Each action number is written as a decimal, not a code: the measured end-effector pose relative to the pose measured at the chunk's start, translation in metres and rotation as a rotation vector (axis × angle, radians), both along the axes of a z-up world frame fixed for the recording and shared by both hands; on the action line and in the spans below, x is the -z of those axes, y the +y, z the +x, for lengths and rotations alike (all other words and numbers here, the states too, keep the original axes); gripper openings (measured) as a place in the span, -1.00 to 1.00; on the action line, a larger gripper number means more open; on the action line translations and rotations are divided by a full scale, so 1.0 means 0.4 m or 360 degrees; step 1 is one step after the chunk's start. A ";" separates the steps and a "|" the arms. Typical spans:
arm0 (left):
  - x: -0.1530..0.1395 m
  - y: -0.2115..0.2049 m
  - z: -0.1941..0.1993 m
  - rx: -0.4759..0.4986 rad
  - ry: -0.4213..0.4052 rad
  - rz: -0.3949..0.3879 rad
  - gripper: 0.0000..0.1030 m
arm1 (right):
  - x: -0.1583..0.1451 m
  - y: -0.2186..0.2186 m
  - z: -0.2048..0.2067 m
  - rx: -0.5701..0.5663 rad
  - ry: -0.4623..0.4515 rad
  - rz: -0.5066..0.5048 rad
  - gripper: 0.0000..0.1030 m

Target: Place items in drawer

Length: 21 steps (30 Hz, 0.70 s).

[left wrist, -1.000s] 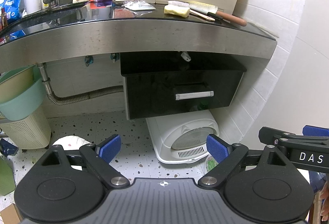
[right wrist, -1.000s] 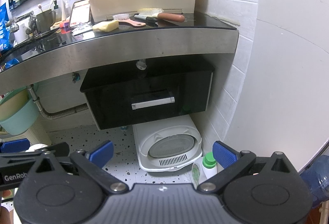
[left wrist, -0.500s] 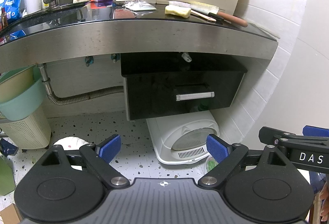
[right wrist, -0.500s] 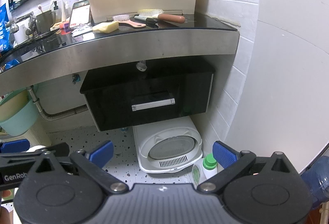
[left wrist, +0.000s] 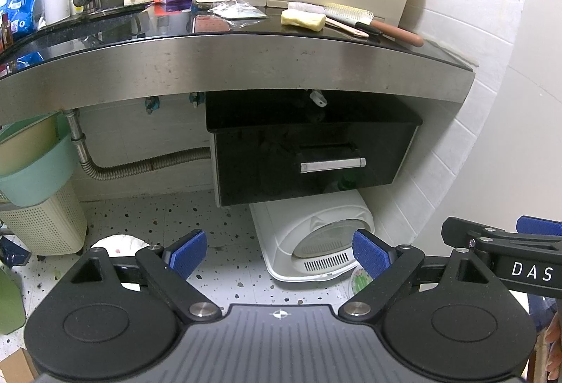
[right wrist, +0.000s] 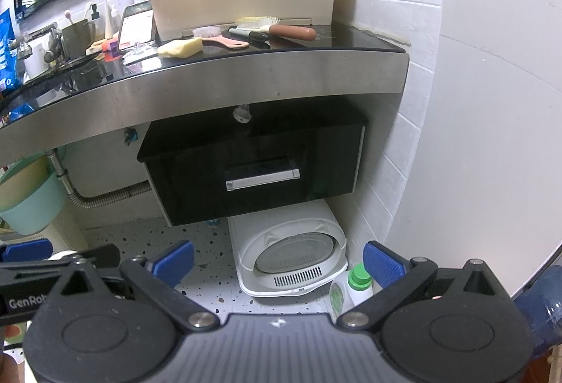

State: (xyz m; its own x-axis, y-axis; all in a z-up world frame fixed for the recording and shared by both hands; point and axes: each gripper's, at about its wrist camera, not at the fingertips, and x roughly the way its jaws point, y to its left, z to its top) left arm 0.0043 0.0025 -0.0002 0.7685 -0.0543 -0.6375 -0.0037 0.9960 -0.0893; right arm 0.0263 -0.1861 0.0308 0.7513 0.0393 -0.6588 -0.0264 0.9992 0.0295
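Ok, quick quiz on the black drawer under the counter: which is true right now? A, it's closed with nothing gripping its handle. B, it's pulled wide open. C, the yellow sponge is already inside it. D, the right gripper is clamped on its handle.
A: the black drawer sits flush and closed, its silver handle untouched, while the left gripper and right gripper hang open and empty well short of it.

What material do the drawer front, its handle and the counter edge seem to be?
Drawer front: probably glossy black glass or lacquer, because it mirrors the room. Handle: brushed metal, pale and satin. Counter edge: looks like dull stainless steel, with small dark spots.
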 end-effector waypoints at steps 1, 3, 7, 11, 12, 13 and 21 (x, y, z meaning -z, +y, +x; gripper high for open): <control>0.000 0.000 0.000 0.0000 0.0000 0.0001 0.76 | 0.000 0.000 0.000 0.0001 0.0000 0.0000 1.00; 0.001 0.000 -0.001 0.0000 -0.0001 0.0004 0.76 | 0.001 0.000 0.001 0.0001 -0.0001 -0.0001 1.00; 0.001 -0.005 0.007 -0.0003 0.0003 0.0010 0.76 | 0.005 0.000 0.002 0.0003 -0.0003 -0.0006 1.00; 0.003 -0.007 0.009 0.0002 0.0008 0.0005 0.76 | 0.008 -0.001 0.004 0.0010 0.0000 0.0001 1.00; 0.003 -0.007 0.009 0.0003 0.0009 0.0004 0.76 | 0.008 -0.002 0.004 0.0010 -0.0001 -0.0001 1.00; 0.003 -0.008 0.010 0.0005 0.0010 0.0004 0.76 | 0.008 -0.002 0.004 0.0010 -0.0001 -0.0002 1.00; 0.006 -0.011 0.012 0.0009 0.0015 0.0006 0.76 | 0.012 -0.007 0.007 0.0012 0.0000 -0.0005 1.00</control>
State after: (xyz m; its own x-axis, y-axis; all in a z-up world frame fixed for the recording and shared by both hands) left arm 0.0092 -0.0020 -0.0025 0.7620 -0.0565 -0.6451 0.0012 0.9963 -0.0858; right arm 0.0289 -0.1889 0.0259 0.7518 0.0316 -0.6586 -0.0189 0.9995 0.0264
